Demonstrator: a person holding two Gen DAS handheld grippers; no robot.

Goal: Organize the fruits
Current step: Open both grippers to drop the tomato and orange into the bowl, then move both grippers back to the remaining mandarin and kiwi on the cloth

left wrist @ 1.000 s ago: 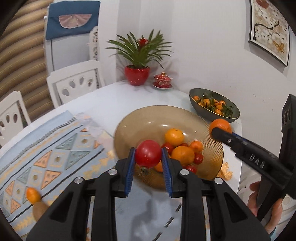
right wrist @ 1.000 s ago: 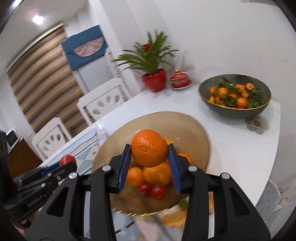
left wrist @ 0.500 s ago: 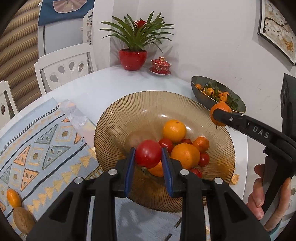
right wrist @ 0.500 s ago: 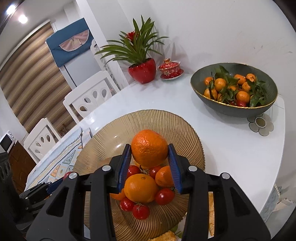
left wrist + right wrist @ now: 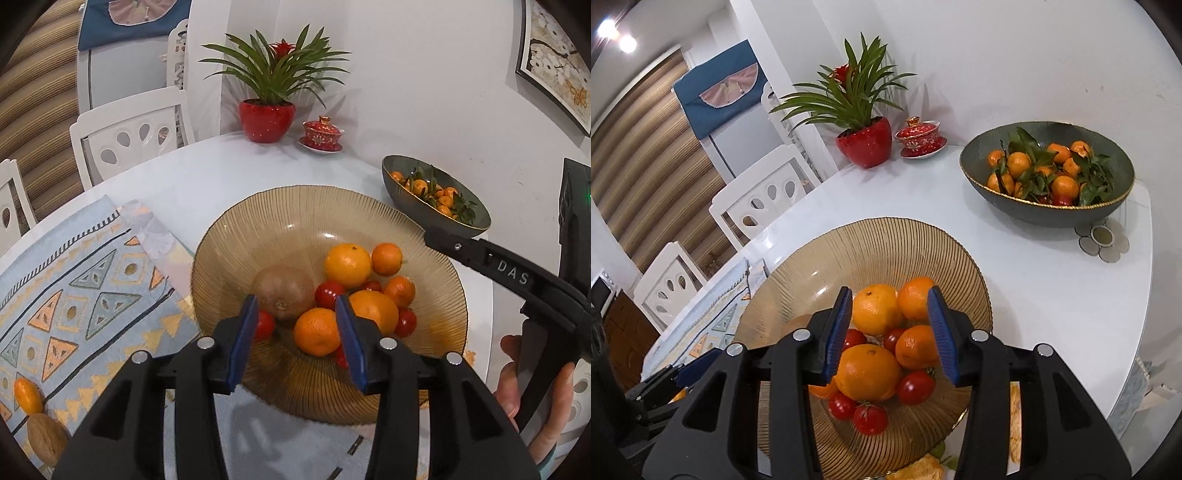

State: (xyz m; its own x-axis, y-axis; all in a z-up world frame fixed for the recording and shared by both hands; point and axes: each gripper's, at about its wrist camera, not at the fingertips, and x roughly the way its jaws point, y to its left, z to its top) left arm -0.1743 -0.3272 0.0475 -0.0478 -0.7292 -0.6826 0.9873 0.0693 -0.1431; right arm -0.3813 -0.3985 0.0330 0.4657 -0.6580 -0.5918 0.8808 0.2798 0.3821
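Note:
A ribbed amber glass bowl (image 5: 295,221) (image 5: 879,247) holds oranges, small red tomatoes and a brown kiwi (image 5: 282,291). My left gripper (image 5: 295,317) hovers open over the bowl's near side with nothing between its blue pads. A tomato (image 5: 264,325) lies just inside its left pad. My right gripper (image 5: 890,321) is open too, above an orange (image 5: 875,308) and a second orange (image 5: 914,297) in the pile. From the left wrist view the right gripper (image 5: 480,254) reaches over the bowl's right rim, held by a hand (image 5: 535,406).
A dark green bowl (image 5: 1049,218) (image 5: 406,184) of leafy mandarins stands at the back right. A red plant pot (image 5: 266,122) and a lidded red cup (image 5: 321,134) sit by the wall. A mandarin (image 5: 27,397) and a kiwi (image 5: 46,437) lie on the patterned placemat (image 5: 92,280).
Both grippers have moved in over the amber bowl and opened. The tomato left the left gripper and the orange left the right one; both now lie in the bowl.

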